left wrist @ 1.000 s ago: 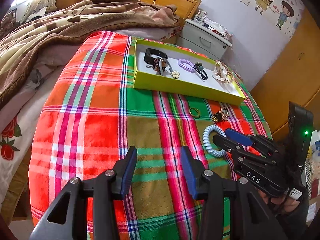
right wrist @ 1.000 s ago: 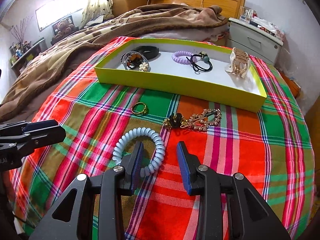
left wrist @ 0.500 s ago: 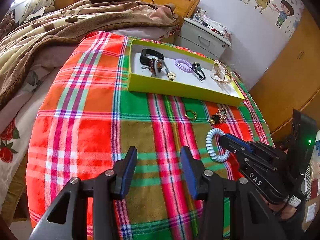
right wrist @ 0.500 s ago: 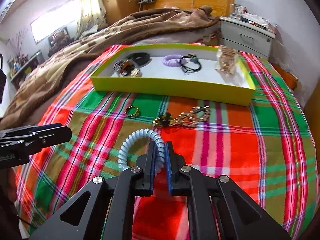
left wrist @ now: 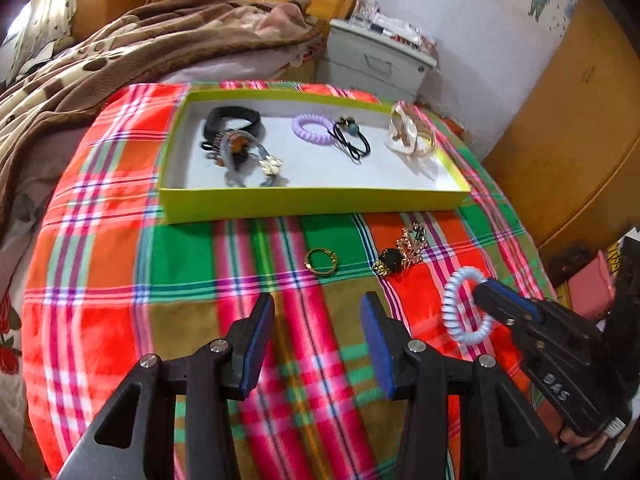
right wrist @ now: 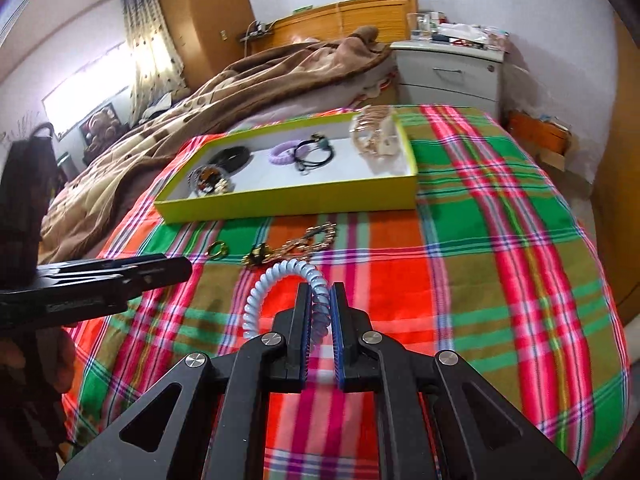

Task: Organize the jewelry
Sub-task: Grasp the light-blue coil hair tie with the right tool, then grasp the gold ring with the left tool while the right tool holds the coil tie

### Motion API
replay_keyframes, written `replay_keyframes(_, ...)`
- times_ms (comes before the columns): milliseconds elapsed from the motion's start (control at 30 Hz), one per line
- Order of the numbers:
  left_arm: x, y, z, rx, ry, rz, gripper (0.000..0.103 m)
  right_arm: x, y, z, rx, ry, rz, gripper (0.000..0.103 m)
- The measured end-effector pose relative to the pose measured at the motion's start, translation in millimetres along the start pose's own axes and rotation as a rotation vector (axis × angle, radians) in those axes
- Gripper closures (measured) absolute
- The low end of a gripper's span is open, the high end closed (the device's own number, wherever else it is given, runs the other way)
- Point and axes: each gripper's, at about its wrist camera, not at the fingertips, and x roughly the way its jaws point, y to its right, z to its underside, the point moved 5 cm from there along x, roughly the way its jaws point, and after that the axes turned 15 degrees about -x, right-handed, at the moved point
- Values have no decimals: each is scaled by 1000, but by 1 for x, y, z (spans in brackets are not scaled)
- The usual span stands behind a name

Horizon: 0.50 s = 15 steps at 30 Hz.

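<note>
Left wrist view: left tongs (left wrist: 316,336) apart, empty. Yellow tray (left wrist: 312,200) at 12 o'clock holds several hair ties and clips; gold ring (left wrist: 321,261) and jewelled clip (left wrist: 402,250) wait on the plaid cloth (left wrist: 120,280).

Right wrist view: right tongs (right wrist: 319,320) clamped on the pale-blue spiral hair tie (right wrist: 280,280), lifted, not yet in the tray.

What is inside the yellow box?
The yellow box holds a black band, a purple coil tie, a black elastic tie, a cream claw clip and a tangle of clips. Anything under that tangle is hidden.
</note>
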Motion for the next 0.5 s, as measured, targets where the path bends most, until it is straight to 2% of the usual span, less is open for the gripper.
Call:
replay_keyframes(267,19,12,-6,24,-7,-47,56,-8,13,-1,13,32,41,93)
replay_keyframes(500,34,23,-12,64,2,-102,56,-9,18,-3,24,54,32,93)
